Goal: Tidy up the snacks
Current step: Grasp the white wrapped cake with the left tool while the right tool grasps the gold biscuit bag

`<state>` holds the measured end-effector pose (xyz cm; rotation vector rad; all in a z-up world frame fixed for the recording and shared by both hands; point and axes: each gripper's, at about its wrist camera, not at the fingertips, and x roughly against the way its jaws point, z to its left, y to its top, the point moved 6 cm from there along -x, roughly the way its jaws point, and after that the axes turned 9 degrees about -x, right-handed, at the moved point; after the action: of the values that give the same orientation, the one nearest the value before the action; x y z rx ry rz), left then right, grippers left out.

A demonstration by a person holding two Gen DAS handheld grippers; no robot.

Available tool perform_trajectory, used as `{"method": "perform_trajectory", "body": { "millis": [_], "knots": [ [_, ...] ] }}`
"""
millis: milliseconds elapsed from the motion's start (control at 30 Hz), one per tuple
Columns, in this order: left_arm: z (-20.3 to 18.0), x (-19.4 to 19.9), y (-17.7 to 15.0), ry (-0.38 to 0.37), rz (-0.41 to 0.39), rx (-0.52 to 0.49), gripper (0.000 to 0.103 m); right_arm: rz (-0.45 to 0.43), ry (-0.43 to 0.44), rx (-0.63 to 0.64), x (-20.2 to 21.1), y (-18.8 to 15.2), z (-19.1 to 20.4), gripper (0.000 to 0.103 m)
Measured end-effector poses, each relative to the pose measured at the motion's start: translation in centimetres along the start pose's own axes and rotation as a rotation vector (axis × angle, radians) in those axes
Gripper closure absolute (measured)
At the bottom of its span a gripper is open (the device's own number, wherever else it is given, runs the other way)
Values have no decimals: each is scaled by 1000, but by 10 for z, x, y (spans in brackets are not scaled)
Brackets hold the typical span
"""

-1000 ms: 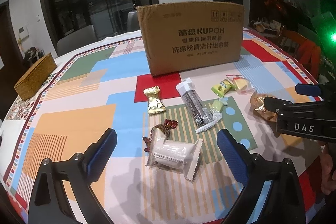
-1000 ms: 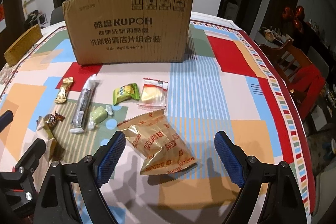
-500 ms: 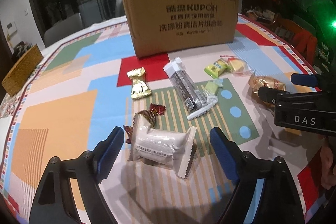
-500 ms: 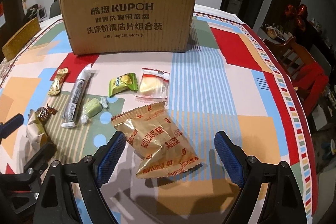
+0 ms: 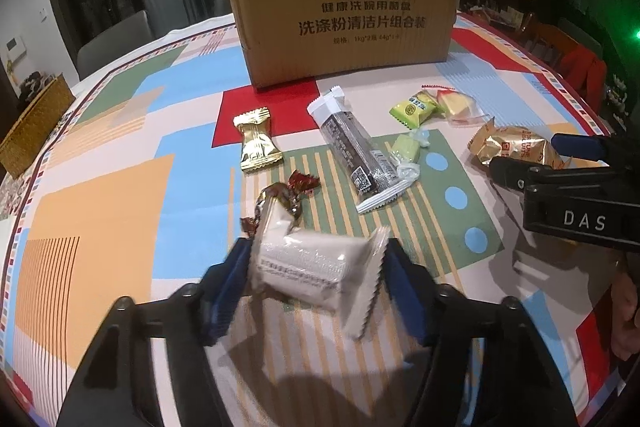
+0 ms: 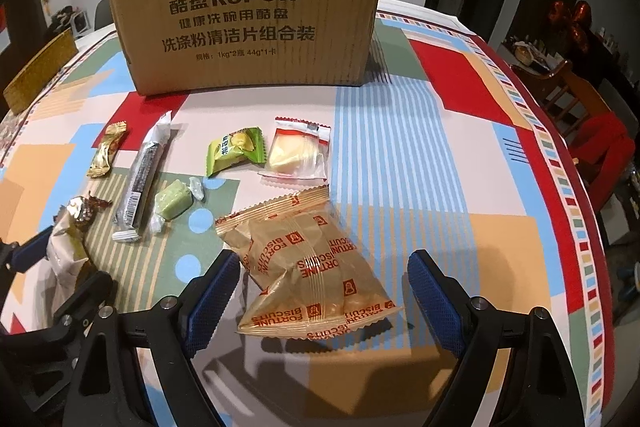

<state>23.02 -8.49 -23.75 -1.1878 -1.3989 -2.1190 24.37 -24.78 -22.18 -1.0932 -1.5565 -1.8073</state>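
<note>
My left gripper [image 5: 316, 283] is shut on a white snack packet [image 5: 312, 269] and holds it just above the tablecloth; it also shows in the right wrist view [image 6: 66, 259]. My right gripper [image 6: 324, 299] is open, with its pads on either side of a gold Fortune Biscuits bag [image 6: 308, 267] lying on the table. A brown KUPOH cardboard box [image 6: 248, 15] stands upright behind the snacks.
Loose on the patterned tablecloth [image 6: 400, 147] lie a gold candy [image 5: 256, 143], a dark long bar [image 5: 356, 155], a green packet [image 6: 236, 151], a pale green sweet [image 6: 174, 205], a clear packet with a yellow piece [image 6: 296, 155] and a red-brown foil candy [image 5: 294, 193]. A woven basket [image 5: 32, 123] sits far left.
My left gripper moved forward and closed on the white packet, lifting it slightly. My right gripper advanced around the biscuit bag and stayed open.
</note>
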Motion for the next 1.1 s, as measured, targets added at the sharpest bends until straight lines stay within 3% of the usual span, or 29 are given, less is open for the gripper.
{"method": "perform_trajectory", "body": {
  "millis": [67, 333, 400, 1100],
  "knots": [
    [-1, 1, 0, -2, -1, -4, 48, 4, 9, -1, 0, 0, 1, 33],
    [-1, 6, 0, 10, -10, -7, 55, 3, 35, -9, 4, -1, 3, 36],
    [0, 8, 2, 12, -18, -6, 55, -7, 37, -8, 7, 0, 3, 50],
    [4, 31, 16, 44, -73, 1, 55, -58, 68, -15, 33, 11, 1, 50]
  ]
}}
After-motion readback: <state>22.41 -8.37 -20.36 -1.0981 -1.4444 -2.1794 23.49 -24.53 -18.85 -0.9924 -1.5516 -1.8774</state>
